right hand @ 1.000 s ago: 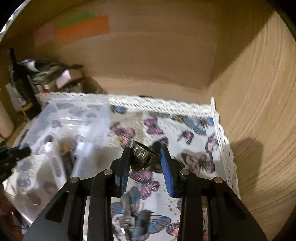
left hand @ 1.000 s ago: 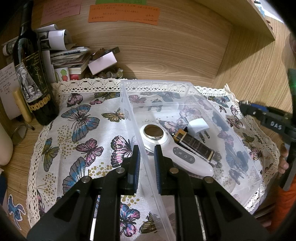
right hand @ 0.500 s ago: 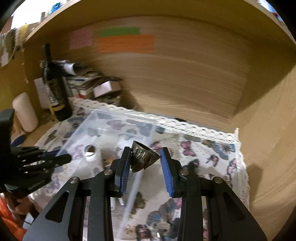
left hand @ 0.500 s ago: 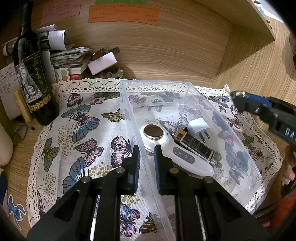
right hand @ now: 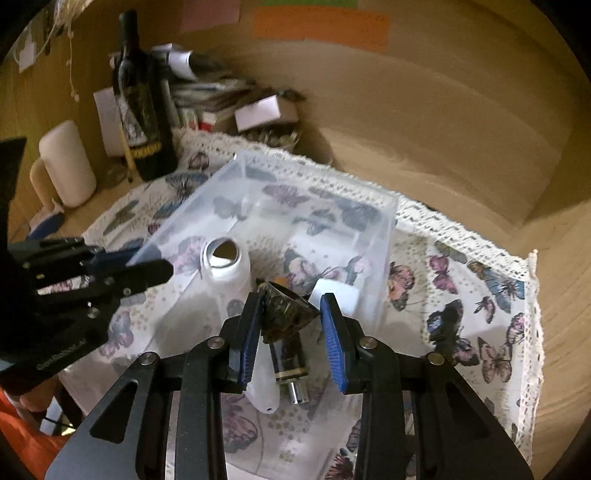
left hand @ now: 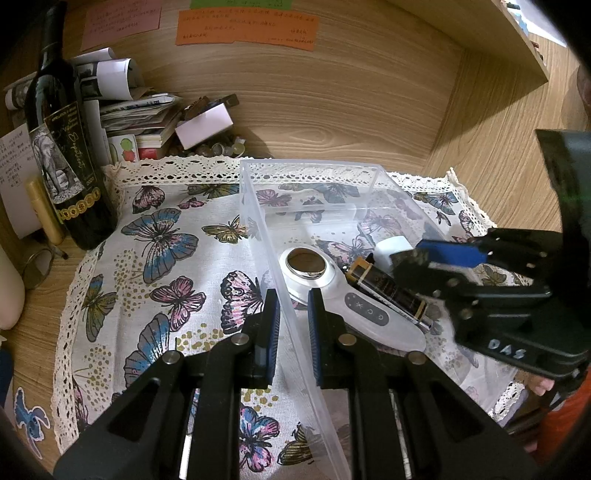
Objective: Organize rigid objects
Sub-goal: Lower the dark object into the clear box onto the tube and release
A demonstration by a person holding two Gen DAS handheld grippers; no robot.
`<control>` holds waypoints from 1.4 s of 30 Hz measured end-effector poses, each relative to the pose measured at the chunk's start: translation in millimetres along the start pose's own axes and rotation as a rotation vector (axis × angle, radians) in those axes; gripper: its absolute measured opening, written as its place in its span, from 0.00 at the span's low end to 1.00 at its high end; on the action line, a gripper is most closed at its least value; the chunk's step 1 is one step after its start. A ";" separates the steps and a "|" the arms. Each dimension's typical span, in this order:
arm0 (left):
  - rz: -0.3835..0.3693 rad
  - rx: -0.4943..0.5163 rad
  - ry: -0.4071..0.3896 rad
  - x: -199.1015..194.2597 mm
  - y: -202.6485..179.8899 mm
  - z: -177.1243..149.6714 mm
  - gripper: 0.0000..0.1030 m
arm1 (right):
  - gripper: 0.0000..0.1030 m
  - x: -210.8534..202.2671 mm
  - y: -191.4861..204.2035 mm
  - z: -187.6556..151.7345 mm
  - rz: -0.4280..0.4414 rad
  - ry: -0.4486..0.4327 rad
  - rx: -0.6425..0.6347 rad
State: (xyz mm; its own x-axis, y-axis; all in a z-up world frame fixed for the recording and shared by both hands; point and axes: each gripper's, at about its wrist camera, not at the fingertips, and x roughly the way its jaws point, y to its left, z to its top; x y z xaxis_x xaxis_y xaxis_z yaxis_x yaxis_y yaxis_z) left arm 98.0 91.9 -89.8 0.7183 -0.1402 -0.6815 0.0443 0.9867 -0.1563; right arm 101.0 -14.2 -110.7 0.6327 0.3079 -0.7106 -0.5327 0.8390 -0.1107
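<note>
1. Two hand-held grippers are seen over a wooden desk recess (left hand: 332, 110) whose back wall curves up behind everything.
2. Most of the desk is covered by a white butterfly-print cloth (left hand: 166, 258) edged with lace; bare wood is exposed at its left and far right.
3. Coloured paper notes are stuck on the back wall, the orange note (left hand: 245, 29) being the largest.
4. A dark wine bottle (left hand: 62, 147) is stood upright at the left rear corner, beside a heap of papers and small boxes (left hand: 147, 118).
5. A clear plastic bin (left hand: 314, 173) is set on the cloth, right of centre in the left wrist view.
6. Inside the bin are laid a white handheld device (left hand: 332, 291) with a round metal head, a dark cylindrical battery-like item (left hand: 388, 291), and a white plug adapter (left hand: 393, 245), close together.
7. The left gripper (left hand: 293, 314) is clamped on the bin's near-left wall, one finger outside, one inside, pressed nearly together.
8. The right gripper (right hand: 290, 321) is held above the bin's contents, its fingers pinching a small dark faceted object (right hand: 286, 312); what this object is cannot be told.
9. The right wrist view is blurred.
</note>
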 end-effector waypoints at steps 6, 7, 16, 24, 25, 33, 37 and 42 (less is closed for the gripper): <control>0.000 0.000 -0.001 0.2 -0.4 0.0 0.13 | 0.29 10.4 3.5 1.3 0.005 0.037 -0.020; 0.000 0.000 0.000 0.0 -0.1 -0.1 0.13 | 0.29 11.4 4.3 1.7 0.002 0.040 -0.020; 0.000 0.000 -0.001 -0.1 0.1 -0.2 0.13 | 0.35 14.4 5.4 4.0 0.009 0.056 -0.016; -0.001 -0.001 -0.001 -0.1 0.2 -0.2 0.13 | 0.49 -6.2 -0.5 4.6 0.000 -0.004 0.006; -0.001 0.000 -0.001 -0.2 0.1 -0.3 0.13 | 0.51 -9.5 -1.9 4.7 -0.003 -0.010 0.007; -0.001 -0.001 -0.001 -0.2 -0.1 -0.4 0.13 | 0.71 -37.9 -28.7 -2.2 -0.067 -0.076 0.072; -0.001 -0.001 -0.002 0.9 -0.8 -0.2 0.13 | 0.73 -48.7 -51.2 -14.5 -0.086 -0.081 0.156; -0.001 0.000 -0.001 1.1 -1.1 -0.2 0.13 | 0.73 -51.0 -75.6 -38.0 -0.137 -0.062 0.245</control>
State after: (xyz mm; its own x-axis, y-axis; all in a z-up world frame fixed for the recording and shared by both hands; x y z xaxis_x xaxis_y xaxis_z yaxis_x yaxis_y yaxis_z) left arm 98.7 90.7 -90.6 0.7192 -0.1408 -0.6803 0.0449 0.9866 -0.1568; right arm 87.7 -110.4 -92.5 0.7269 0.2044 -0.6556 -0.2927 0.9558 -0.0266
